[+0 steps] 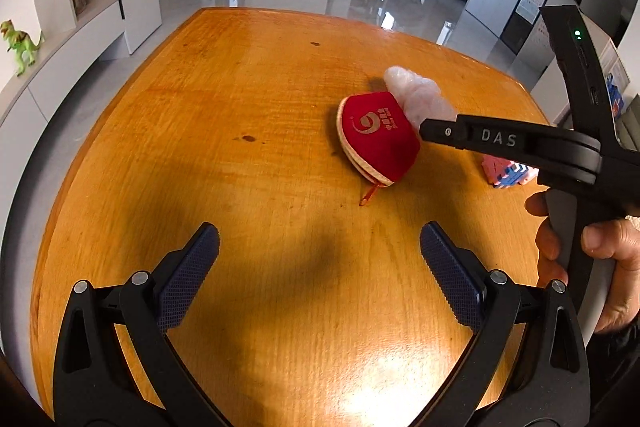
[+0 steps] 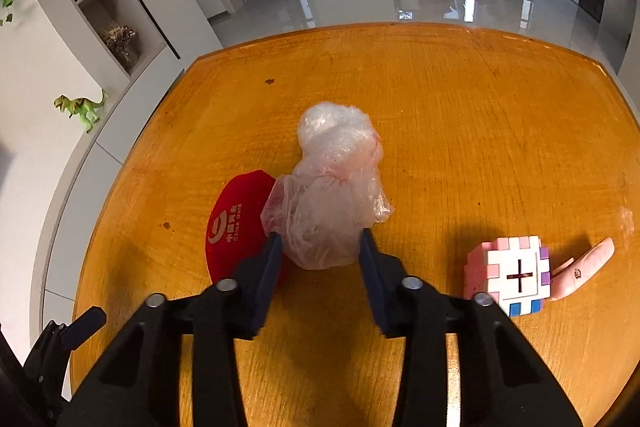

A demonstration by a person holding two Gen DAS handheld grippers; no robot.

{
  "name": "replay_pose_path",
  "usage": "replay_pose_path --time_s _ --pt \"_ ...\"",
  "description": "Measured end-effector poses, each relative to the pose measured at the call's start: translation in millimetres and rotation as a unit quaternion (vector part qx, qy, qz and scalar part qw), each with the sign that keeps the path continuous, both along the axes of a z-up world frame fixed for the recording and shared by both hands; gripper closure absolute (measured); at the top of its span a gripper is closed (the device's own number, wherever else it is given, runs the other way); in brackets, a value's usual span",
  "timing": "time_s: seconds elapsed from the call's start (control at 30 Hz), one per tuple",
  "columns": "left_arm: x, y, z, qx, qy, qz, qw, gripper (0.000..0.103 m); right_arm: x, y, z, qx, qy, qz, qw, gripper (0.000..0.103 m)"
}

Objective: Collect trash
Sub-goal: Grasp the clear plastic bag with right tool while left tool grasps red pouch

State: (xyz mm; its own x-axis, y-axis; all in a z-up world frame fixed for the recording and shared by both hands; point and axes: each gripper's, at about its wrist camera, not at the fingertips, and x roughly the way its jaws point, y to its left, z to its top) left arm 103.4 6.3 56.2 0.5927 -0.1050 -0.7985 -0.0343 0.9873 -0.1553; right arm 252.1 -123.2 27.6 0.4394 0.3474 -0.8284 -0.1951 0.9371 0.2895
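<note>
From the left wrist camera I look down over the orange wooden bench (image 1: 248,131), and my left hand-held gripper (image 1: 320,267) stands wide with nothing between its pads, hanging over a bare stretch of wood; I judge it is kept back there so it stays clear of the pick. Ahead lies a red pouch (image 1: 380,139), and just behind it the crumpled plastic bag (image 1: 416,95), which I take to be the trash. The right hand-held gripper (image 1: 430,131) reaches in from the right with its tip at the bag, a hand (image 1: 580,259) wrapped round its handle. A pink block cube (image 1: 508,175) sits beyond the arm. From the right wrist camera, the right hand-held gripper (image 2: 320,243) is drawn in narrow on the plastic bag (image 2: 332,187), both pads pressing the lower folds from either side; the grip sits low, I think, because that is where the film bunches thick enough to hold. The bag overlaps the edge of the red pouch (image 2: 236,219), so the pads must take film only. The pink block cube (image 2: 512,275) and a pink clip-like thing (image 2: 584,267) lie well to the right, apart from the grasp.
</note>
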Motion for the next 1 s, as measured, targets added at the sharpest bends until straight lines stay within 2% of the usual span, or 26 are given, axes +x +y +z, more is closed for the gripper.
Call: replay_pose_path --time_s 0.03,0.17,0.5,0.6,0.73,0.93,0.97,1.0 --pt "1 -3 0 0.001 0.000 -0.002 1.0000 0.006 0 -2 -2 0.007 0.004 0.001 1.000 0.085" --pt "4 -13 -1 0.006 0.000 -0.012 0.9999 0.006 -7 -13 2 0.013 -0.008 -0.008 1.000 0.092" --pt "33 -28 -3 -0.002 0.010 -0.006 0.9999 0.006 -35 -46 30 0.040 -0.048 -0.018 0.998 0.094" --pt "56 -31 -6 -0.002 0.017 0.003 0.9998 0.006 -46 -52 34 0.046 -0.050 -0.010 0.998 0.094" --pt "92 -30 -16 -0.026 0.047 0.018 0.9984 0.006 -56 -60 36 0.047 -0.050 0.000 0.998 0.094" --pt "122 -31 -33 -0.016 0.077 0.015 0.9968 0.006 -64 -65 40 0.032 -0.060 0.003 0.998 0.094" --pt "125 -31 -36 -0.012 0.082 0.013 0.9965 0.008 -65 -63 41 0.032 -0.060 0.003 0.998 0.094" --pt "128 -32 -39 -0.012 0.088 0.012 0.9960 0.017 -66 -62 42 0.032 -0.061 0.004 0.998 0.094"
